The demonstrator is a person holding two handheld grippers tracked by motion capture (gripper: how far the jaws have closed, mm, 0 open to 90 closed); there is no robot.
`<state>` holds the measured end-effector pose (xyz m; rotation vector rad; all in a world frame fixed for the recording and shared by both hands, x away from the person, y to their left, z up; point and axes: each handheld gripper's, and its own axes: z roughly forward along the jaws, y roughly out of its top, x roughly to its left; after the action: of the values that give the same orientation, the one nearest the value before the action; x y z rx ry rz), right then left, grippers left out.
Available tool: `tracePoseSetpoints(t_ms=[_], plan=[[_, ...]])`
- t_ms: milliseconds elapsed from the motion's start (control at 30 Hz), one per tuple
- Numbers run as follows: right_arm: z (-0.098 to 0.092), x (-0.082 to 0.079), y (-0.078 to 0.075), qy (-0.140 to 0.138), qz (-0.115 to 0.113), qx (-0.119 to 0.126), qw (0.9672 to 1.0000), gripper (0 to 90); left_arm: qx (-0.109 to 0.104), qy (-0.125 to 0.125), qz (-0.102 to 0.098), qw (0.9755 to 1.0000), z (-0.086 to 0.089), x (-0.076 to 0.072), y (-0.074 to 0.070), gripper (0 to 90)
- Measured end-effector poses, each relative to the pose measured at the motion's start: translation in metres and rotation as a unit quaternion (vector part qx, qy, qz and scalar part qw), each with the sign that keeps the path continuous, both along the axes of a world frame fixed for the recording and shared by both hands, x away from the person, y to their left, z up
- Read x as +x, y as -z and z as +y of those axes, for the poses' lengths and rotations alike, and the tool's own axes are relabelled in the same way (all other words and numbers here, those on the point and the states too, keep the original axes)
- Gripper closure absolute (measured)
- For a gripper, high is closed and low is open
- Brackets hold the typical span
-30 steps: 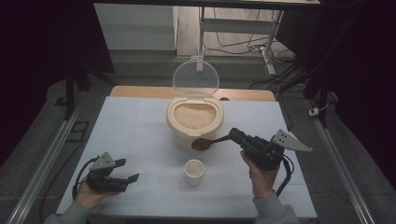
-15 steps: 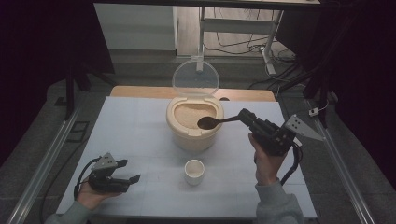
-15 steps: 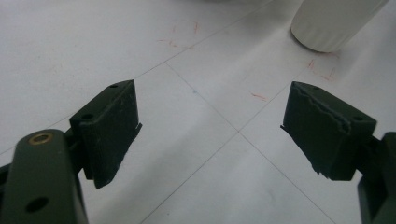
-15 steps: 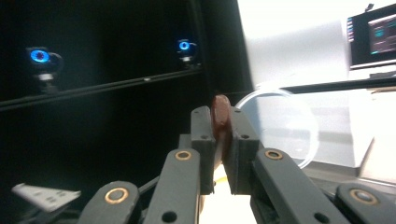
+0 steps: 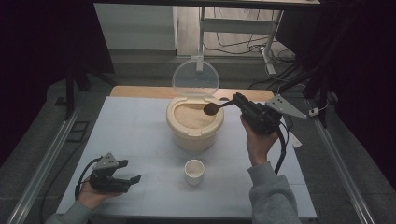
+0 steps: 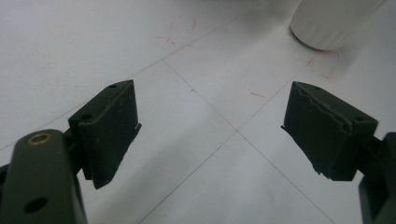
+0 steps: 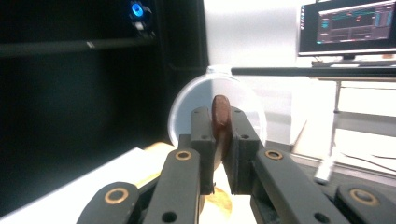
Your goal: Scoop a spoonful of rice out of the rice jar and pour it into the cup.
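Observation:
A cream container [image 5: 194, 125] full of pale grain stands at the table's middle back, its clear round lid [image 5: 195, 78] hinged upright. My right gripper [image 5: 239, 101] is shut on a brown wooden spoon [image 5: 212, 108], whose bowl hovers over the container's right side. In the right gripper view the spoon [image 7: 221, 112] sticks up between the closed jaws, with the lid [image 7: 187, 105] behind it. A small white cup [image 5: 194, 171] stands in front of the container. My left gripper [image 5: 131, 171] rests open at the table's front left, and in its own view the cup [image 6: 334, 21] is at top right.
The white table [image 5: 135, 135] has thin grid lines and small red marks. Metal rails run along both sides. A desk frame and cables stand behind the table, and a lit monitor [image 7: 348, 28] glows beyond the lid.
My right gripper has lifted the spoon from beside the cup up and back, over the grain container. The left gripper has stayed still.

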<state>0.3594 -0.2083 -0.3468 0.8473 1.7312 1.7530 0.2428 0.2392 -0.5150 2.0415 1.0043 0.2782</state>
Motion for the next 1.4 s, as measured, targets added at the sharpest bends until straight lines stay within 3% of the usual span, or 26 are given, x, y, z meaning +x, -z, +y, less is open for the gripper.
tracePoseSetpoints(t_ms=[367, 500, 567, 767, 900, 1000, 1133, 1233, 1400], plan=[[0.024, 0.013, 0.005, 0.027, -0.002, -0.077, 0.9967, 83.1, 0.004, 0.001, 0.001, 1.0, -0.002, 0.0, 0.0, 16.6], [0.034, 0.018, 0.011, 0.046, -0.007, -0.122, 0.9915, 83.0, 0.004, 0.002, 0.003, 1.0, -0.002, 0.001, 0.001, 16.6], [0.04, 0.021, 0.017, 0.048, 0.004, -0.135, 0.9897, 82.9, 0.004, 0.003, 0.003, 1.0, -0.003, 0.001, 0.001, 16.5], [0.044, 0.029, 0.032, 0.046, 0.044, -0.1, 0.9929, 82.9, 0.003, 0.003, 0.003, 1.0, -0.003, 0.0, 0.001, 16.5], [0.039, 0.036, 0.04, 0.042, 0.092, -0.057, 0.9933, 82.9, 0.005, 0.005, 0.004, 1.0, -0.004, 0.001, 0.001, 16.5], [0.034, 0.042, 0.047, 0.042, 0.129, -0.013, 0.9907, 82.9, 0.006, 0.006, 0.004, 1.0, -0.005, 0.0, 0.001, 16.6], [0.028, 0.046, 0.053, 0.039, 0.159, 0.038, 0.9857, 82.2, 0.008, 0.009, 0.004, 0.9999, -0.006, 0.001, 0.002, 16.6], [0.026, 0.048, 0.054, 0.038, 0.176, 0.06, 0.9819, 81.8, 0.008, 0.009, 0.004, 0.9999, -0.006, 0.001, 0.002, 16.6], [0.025, 0.048, 0.055, 0.04, 0.186, 0.075, 0.9788, 81.4, 0.008, 0.008, 0.004, 0.9999, -0.004, 0.001, 0.002, 16.7]])
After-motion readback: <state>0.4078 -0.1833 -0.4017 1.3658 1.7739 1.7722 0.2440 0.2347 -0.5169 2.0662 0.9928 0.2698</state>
